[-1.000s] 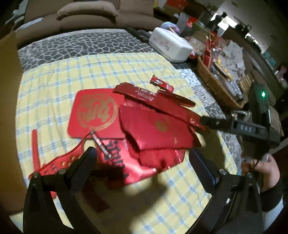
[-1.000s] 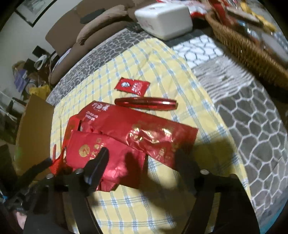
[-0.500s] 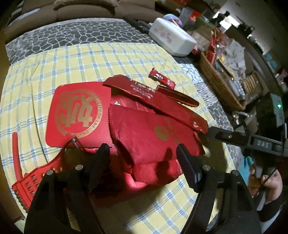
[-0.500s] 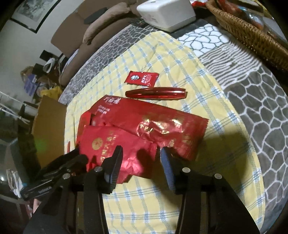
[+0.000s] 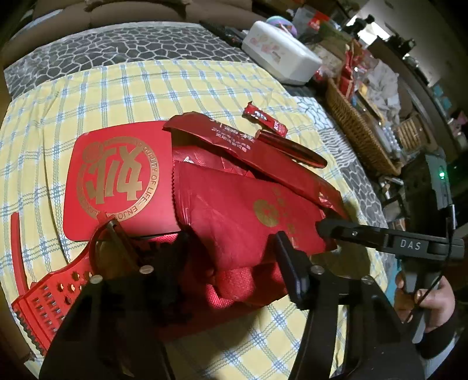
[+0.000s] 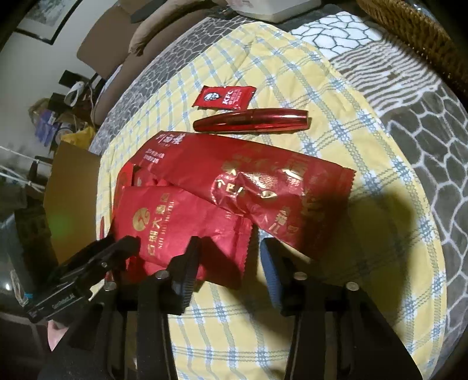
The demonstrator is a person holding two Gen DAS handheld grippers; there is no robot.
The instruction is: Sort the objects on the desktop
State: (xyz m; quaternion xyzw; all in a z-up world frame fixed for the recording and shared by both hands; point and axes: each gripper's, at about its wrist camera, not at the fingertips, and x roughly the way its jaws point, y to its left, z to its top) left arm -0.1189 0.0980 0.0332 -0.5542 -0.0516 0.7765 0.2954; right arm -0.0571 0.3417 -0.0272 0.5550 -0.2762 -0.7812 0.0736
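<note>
A heap of red things lies on the yellow checked cloth (image 5: 117,96). A red packet with a gold logo (image 5: 245,216) lies on top, also in the right wrist view (image 6: 181,225). A longer red foil packet (image 6: 254,187) lies behind it. A flat red card with a gold emblem (image 5: 117,178), a red pen-shaped tube (image 6: 251,122), a KFC sachet (image 6: 223,96) and a red perforated strap (image 5: 55,289) lie around. My left gripper (image 5: 231,257) is open around the near edge of the logo packet and red cloth. My right gripper (image 6: 231,263) is open at that packet's corner.
A white tissue box (image 5: 280,61) and a wicker basket (image 5: 356,131) of clutter stand at the far right. A brown cardboard box (image 6: 73,198) stands at the table's left edge. A sofa (image 5: 117,14) is behind the table.
Both grippers have moved in toward the red heap and their jaws have narrowed. The left jaws now straddle the logo packet's near edge; the right jaws stand at its corner.
</note>
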